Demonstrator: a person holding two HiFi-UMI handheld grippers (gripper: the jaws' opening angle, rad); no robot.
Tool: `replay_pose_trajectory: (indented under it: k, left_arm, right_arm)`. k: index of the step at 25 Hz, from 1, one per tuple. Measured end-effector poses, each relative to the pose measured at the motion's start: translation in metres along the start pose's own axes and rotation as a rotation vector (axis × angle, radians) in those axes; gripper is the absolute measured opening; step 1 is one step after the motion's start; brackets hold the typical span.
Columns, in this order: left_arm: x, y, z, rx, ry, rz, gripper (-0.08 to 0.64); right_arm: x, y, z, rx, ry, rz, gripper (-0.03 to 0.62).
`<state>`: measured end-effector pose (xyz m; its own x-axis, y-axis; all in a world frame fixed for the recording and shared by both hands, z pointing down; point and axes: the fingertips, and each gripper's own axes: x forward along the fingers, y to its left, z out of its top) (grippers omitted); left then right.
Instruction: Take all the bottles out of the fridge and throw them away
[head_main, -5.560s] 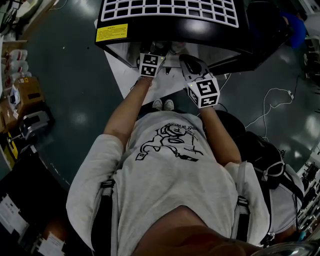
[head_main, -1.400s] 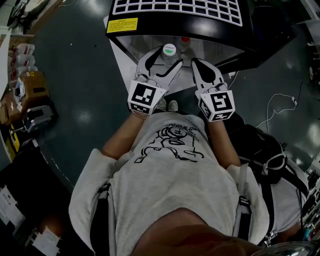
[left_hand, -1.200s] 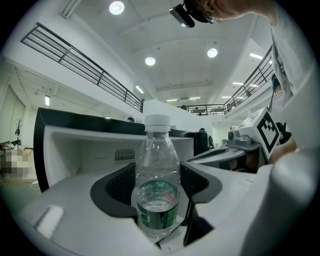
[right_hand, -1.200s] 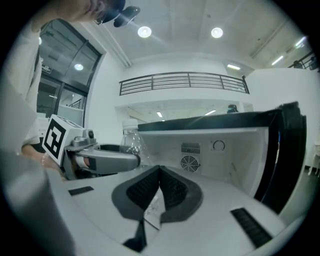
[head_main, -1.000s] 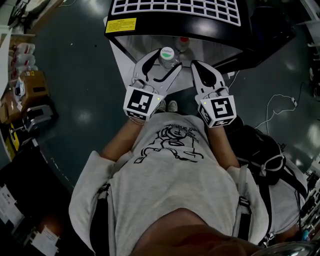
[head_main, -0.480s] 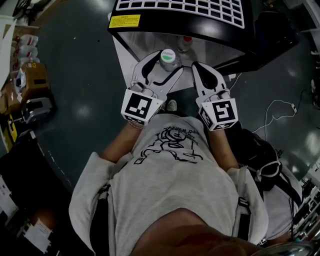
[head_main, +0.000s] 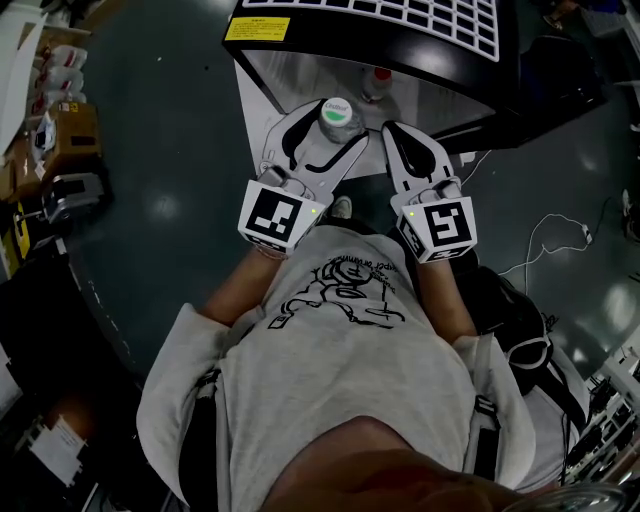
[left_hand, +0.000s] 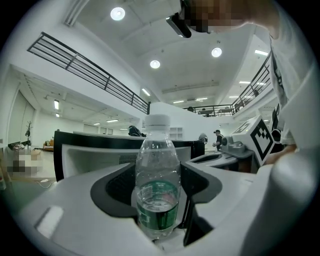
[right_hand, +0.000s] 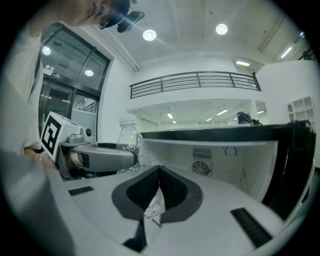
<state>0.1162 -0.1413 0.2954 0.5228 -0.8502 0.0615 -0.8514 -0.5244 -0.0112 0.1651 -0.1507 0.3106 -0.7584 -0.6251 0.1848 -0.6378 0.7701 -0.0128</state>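
A clear bottle (head_main: 338, 112) with a white-and-green cap and a green label (left_hand: 157, 197) stands upright between the jaws of my left gripper (head_main: 333, 128), which is shut on it just in front of the open fridge (head_main: 300, 75). Inside the fridge stands a second bottle with a red cap (head_main: 378, 80). My right gripper (head_main: 392, 132) is beside the left one with its jaws shut (right_hand: 152, 192). A bit of clear plastic shows through the slit below its pads, and I cannot tell what it is. The held bottle (right_hand: 129, 140) also appears at the left of the right gripper view.
The fridge is a low black cabinet with a white interior and a white grille on top (head_main: 400, 10); a fan vent (right_hand: 201, 168) sits on its back wall. Boxes and gear (head_main: 60, 150) line the floor at left. A white cable (head_main: 545, 240) lies on the floor at right.
Both grippers, earlier reaching into the fridge, have drawn back out, the left one with the bottle in it. Over the last second the left gripper has moved back and up slightly.
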Motion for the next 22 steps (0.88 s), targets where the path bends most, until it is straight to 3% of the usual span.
replay_pose_trajectory:
  k: [22]
  left_arm:
    - [-0.029, 0.014, 0.004, -0.024, 0.002, 0.099, 0.279]
  right_arm:
    - [0.013, 0.023, 0.012, -0.027, -0.013, 0.092, 0.009]
